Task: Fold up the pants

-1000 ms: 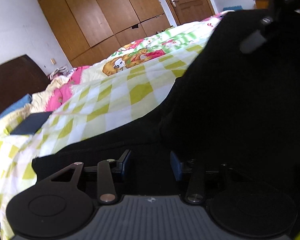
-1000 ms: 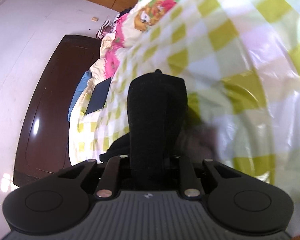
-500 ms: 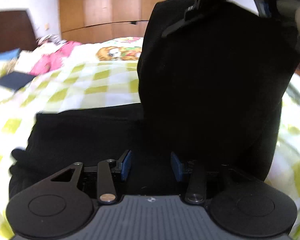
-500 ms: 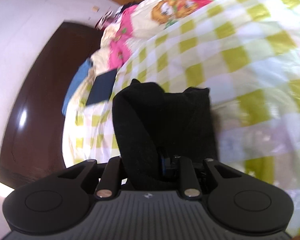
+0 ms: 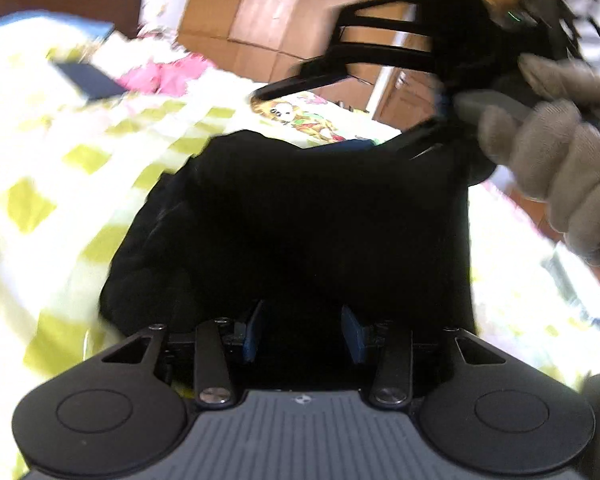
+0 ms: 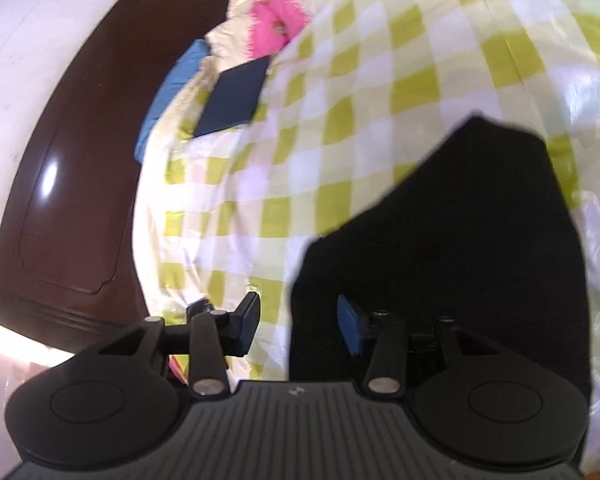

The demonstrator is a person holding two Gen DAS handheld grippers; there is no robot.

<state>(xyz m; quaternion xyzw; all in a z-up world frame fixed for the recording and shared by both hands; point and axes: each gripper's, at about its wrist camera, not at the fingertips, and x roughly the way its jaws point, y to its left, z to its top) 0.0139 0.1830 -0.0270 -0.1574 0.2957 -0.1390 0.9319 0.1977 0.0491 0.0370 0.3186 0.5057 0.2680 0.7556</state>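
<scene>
Right tongs (image 6: 298, 322) have just been opening, pads apart, pants (image 6: 460, 240) edge between; left tongs (image 5: 302, 334) apart around cloth at 12 o'clock: fold being laid.

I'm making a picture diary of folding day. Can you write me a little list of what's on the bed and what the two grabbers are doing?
Surface: bed with a yellow-and-white checked cover
Clothing: black pants, partly folded on the cover
Left gripper: fingers apart, black fabric between them; grip unclear
Right gripper: fingers have just been opening, nothing pinched, pants edge beside one finger
Hand: grey glove holding the right gripper
Also on the bed: dark flat item, pink bedding
</scene>
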